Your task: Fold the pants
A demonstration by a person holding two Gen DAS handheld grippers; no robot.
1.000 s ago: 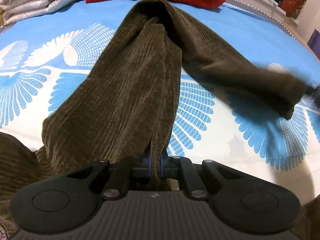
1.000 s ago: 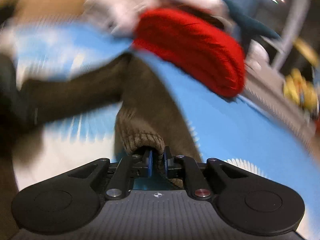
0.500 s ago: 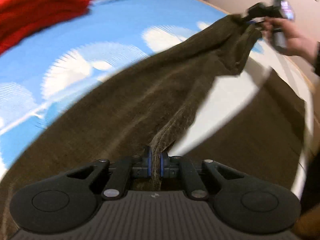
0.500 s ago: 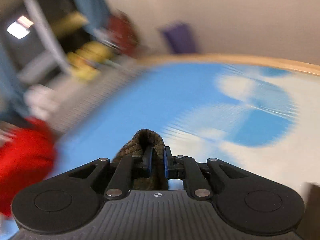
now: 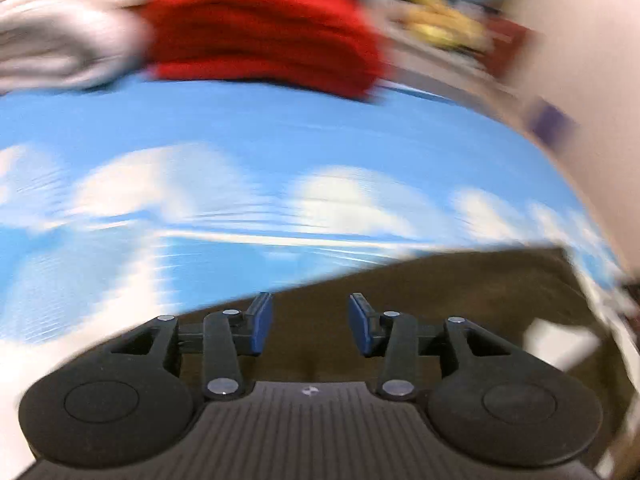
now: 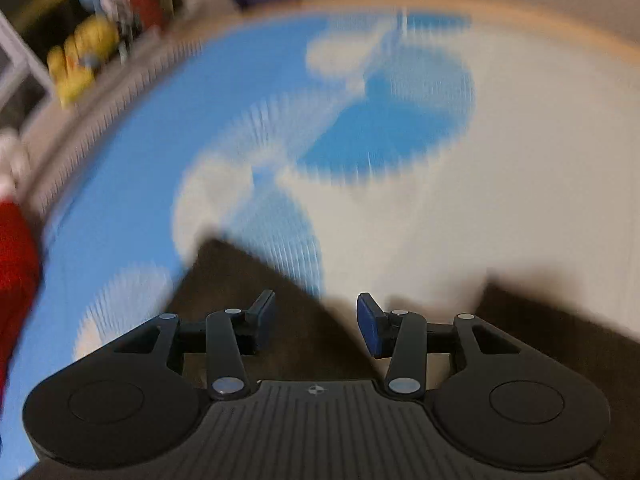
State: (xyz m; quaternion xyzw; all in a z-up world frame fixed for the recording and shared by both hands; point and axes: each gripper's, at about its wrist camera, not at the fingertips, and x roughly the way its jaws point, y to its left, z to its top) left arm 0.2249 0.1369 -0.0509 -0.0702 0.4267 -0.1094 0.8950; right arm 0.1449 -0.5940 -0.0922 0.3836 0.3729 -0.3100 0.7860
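The dark brown corduroy pants (image 5: 440,280) lie flat on the blue-and-white bed cover (image 5: 280,152), filling the lower right of the left wrist view. My left gripper (image 5: 311,322) hovers above their edge, its jaws opening, with nothing pinched between the blue pads (image 5: 260,322). In the right wrist view a corner of the pants (image 6: 248,280) lies on the bed cover (image 6: 460,208) below my right gripper (image 6: 316,322), and another dark part of the pants (image 6: 560,328) shows at the right. Its jaws are also opening, and the cloth is free of them. Both views are blurred.
A folded red blanket (image 5: 264,32) and a pale grey one (image 5: 56,36) lie at the far side of the bed. The red blanket (image 6: 16,264) also shows at the left edge of the right wrist view. Yellow toys (image 6: 76,68) sit on a shelf beyond the bed's edge.
Both grippers were shut on the pants and carried a leg across the bed. Now both have let go, their jaws stand apart, and the pants lie flat on the cover.
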